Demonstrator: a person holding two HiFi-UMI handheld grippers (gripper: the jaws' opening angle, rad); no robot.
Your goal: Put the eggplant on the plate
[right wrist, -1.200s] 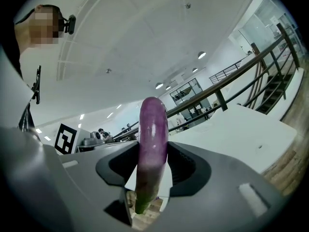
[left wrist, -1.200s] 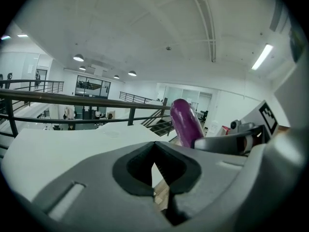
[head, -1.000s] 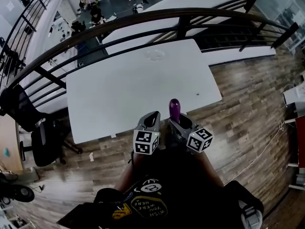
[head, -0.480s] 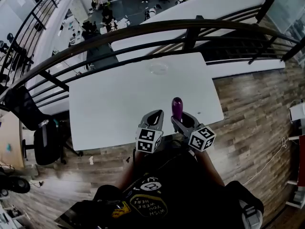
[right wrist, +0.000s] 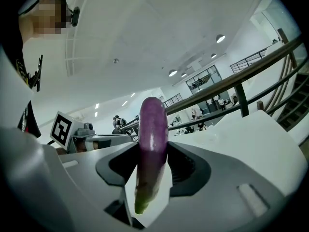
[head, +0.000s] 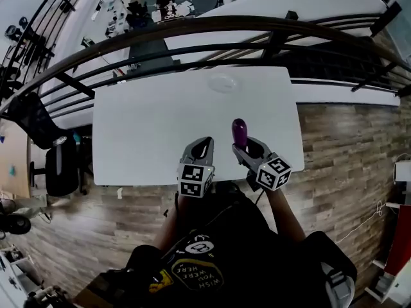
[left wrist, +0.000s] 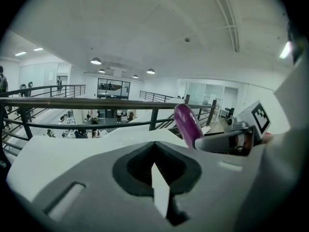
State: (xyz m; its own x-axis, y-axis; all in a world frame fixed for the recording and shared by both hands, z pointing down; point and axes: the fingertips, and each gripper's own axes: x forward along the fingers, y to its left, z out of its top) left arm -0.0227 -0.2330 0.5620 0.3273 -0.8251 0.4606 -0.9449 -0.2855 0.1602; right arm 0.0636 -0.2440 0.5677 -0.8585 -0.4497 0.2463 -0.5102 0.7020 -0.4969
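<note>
Both grippers have come forward since the earlier frame: they were over the floorboards at the worktop's near edge, and now they reach in over the near strip of the white worktop. The plate sits closer ahead of them than it did. The grip itself looks unchanged.

From where I stand, the person holds the two tools side by side in front of the chest, forearms tucked in, both pointing away from the body and tipped a little downward. The left gripper is clenched, its jaws drawn together on nothing. The right gripper is clamped round the eggplant, which stands nearly upright between the jaws, rounded purple end up and pale green stem end down.

The eggplant is in the air above the near part of the worktop, well apart from the clear plate, which lies bare at the far edge by the dark railing.

Each gripper carries a cube of black-and-white square markers. The person's dark shirt bears a print — it reads "WISH YOU WERE HERE", upside down from the head view.
</note>
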